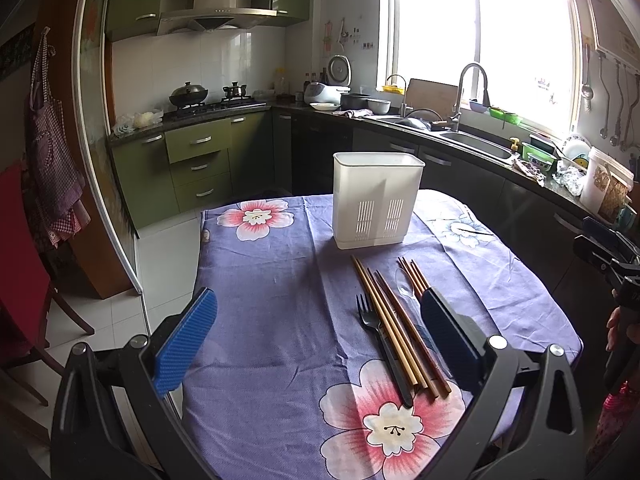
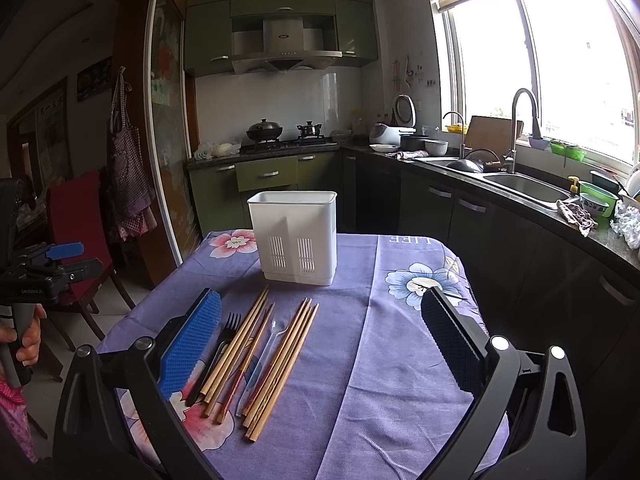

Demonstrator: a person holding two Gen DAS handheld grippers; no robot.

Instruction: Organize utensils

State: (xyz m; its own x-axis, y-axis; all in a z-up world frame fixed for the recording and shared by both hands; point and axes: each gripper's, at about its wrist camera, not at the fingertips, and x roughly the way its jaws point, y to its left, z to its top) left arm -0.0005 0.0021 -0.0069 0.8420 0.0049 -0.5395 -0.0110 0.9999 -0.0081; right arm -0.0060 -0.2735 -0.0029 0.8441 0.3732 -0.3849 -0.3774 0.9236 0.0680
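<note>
Both claws are spread wide with nothing in them, left gripper and right gripper hovering over the purple cloth. The chopsticks, black fork and clear spoon lie bunched side by side just in front of the white holder, probably so they're an easy grab and drop

On the counter the utensil holder stands upright toward the far edge. Nearer the cameras lie the utensils side by side, pointing toward it: the fork leftmost, then one bundle of chopsticks, the clear spoon, and a second chopstick bundle rightmost.
</note>
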